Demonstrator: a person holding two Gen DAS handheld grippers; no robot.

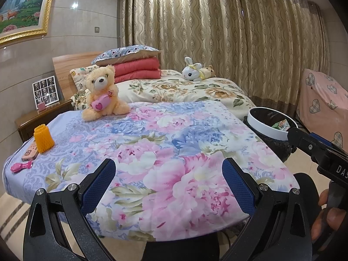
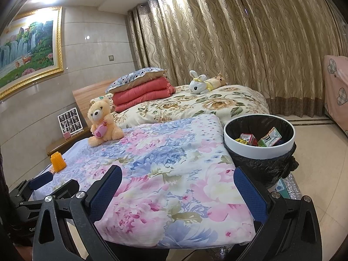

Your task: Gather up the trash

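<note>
A white-rimmed trash bin (image 2: 258,152) lined with a black bag stands on the floor at the right of the flowered table cover (image 2: 165,165). Small printed cartons (image 2: 269,140) lie inside it. The bin (image 1: 267,128) also shows at the right in the left wrist view. My left gripper (image 1: 168,184) hovers open over the near edge of the cover with nothing between its fingers. My right gripper (image 2: 177,193) is open too, empty, near the bin's left side. The other gripper's blue pad (image 2: 41,180) shows at lower left in the right wrist view.
A tan teddy bear (image 1: 103,93), an orange ridged holder (image 1: 43,139), a phone (image 1: 30,151) and a pink toy brush (image 1: 21,166) lie on the cover. Behind are a bed (image 1: 184,89) with plush toys, a nightstand (image 1: 41,115), curtains, and a pink covered furniture piece (image 1: 322,106).
</note>
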